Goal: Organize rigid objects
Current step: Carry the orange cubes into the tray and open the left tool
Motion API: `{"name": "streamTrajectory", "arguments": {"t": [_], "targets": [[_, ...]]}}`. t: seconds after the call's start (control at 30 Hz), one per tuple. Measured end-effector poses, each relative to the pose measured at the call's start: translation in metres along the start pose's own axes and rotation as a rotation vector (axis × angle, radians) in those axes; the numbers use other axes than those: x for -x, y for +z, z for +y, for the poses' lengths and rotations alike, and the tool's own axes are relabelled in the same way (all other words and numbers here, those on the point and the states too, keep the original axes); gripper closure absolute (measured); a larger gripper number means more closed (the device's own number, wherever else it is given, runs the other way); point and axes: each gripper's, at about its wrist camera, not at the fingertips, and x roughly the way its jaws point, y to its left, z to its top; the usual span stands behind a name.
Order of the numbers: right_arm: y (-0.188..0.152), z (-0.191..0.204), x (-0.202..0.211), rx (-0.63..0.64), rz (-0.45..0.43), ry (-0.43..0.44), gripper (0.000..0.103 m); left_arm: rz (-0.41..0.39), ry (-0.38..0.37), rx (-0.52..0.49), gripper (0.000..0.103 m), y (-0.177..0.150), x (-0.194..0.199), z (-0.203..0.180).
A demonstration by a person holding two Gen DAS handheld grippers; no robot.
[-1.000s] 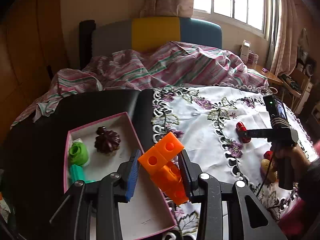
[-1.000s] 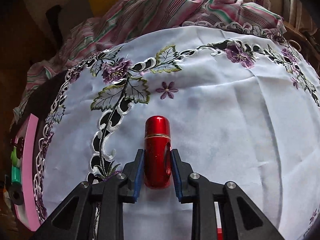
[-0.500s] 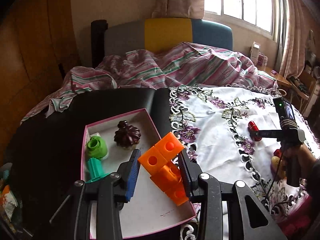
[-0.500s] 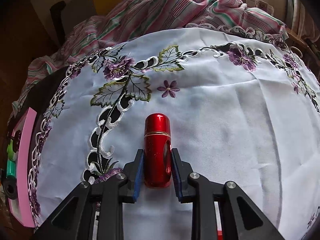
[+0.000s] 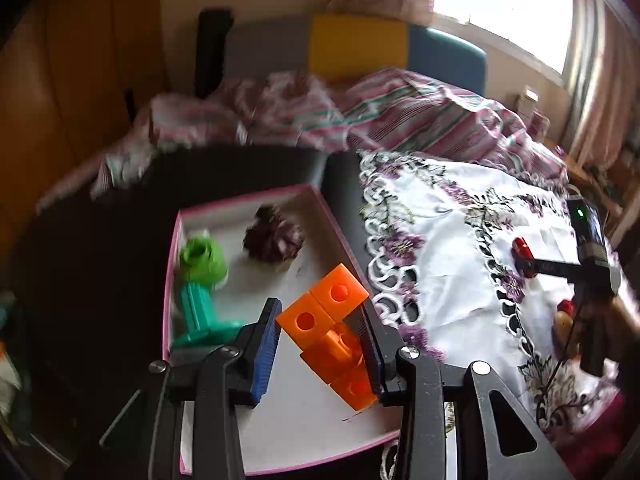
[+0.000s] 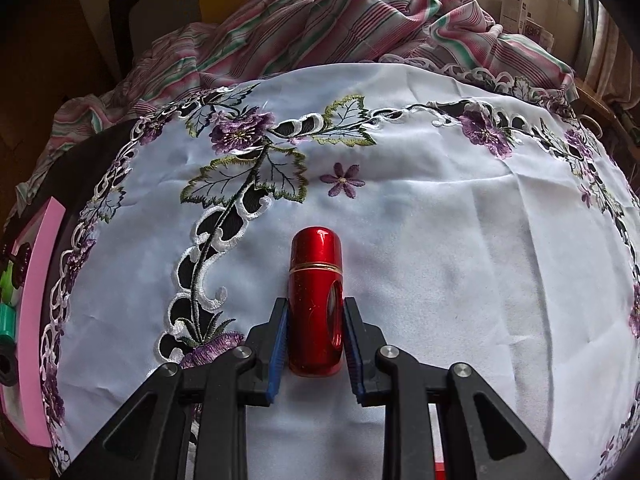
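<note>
My left gripper is shut on an orange block piece made of joined cubes and holds it above the pink-rimmed white box. In the box lie a green ring piece, a teal peg and a dark maroon flower-shaped piece. My right gripper is shut on a shiny red capsule-shaped bottle lying on the white embroidered cloth. The right gripper and bottle also show in the left wrist view.
The box stands on a dark surface left of the cloth; its pink wall shows at the right wrist view's left edge. A striped blanket is bunched behind the cloth. A small red and yellow object lies near the person's hand.
My left gripper has carried the orange block leftwards, from the box's right rim to over its inside. The right gripper stays shut on the red bottle and has barely moved.
</note>
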Motion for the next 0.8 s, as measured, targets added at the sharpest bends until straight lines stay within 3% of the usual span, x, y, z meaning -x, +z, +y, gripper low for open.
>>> {"name": "streamTrajectory", "arguments": {"t": [0.37, 0.7, 0.8], "targets": [[0.001, 0.002, -0.001, 0.015, 0.003, -0.009, 0.078, 0.085, -0.005, 0.196, 0.064, 0.013, -0.053, 0.084], [0.002, 0.003, -0.001, 0.021, 0.004, -0.012, 0.078, 0.166, -0.037, 0.256, 0.063, 0.033, -0.11, 0.1], [0.002, 0.003, -0.001, 0.024, 0.003, -0.014, 0.078, 0.147, -0.021, 0.236, 0.059, 0.037, -0.115, 0.098]]}}
